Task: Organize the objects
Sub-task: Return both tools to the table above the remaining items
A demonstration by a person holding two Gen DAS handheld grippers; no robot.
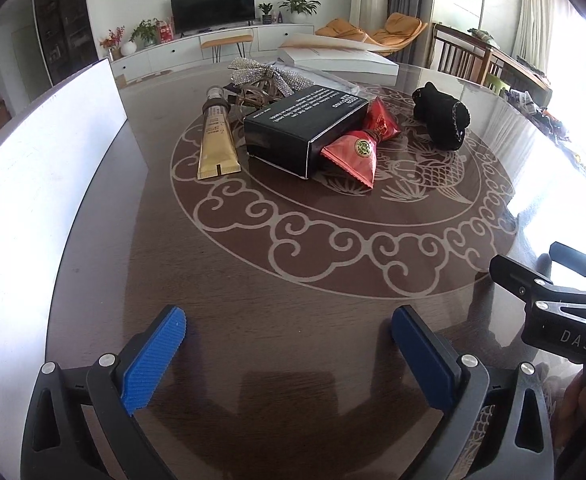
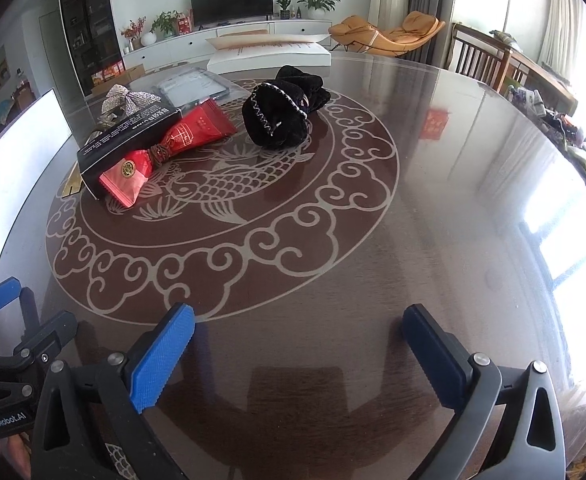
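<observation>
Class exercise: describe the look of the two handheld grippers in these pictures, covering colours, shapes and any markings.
Left gripper and right gripper match: black angular frames with triangular cut-outs and silver screws, each carrying two blue ribbed finger pads. White lettering "DAS" marks the right body, "GenRobot.AI" the left. No cables or sleeves show.

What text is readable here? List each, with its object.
"DAS": right gripper body, seen from the left wrist.
"GenRobot.AI": left gripper body, seen from the right wrist.
black box: white print, upside down, too blurred.
gold tube, red packets: too small.
</observation>
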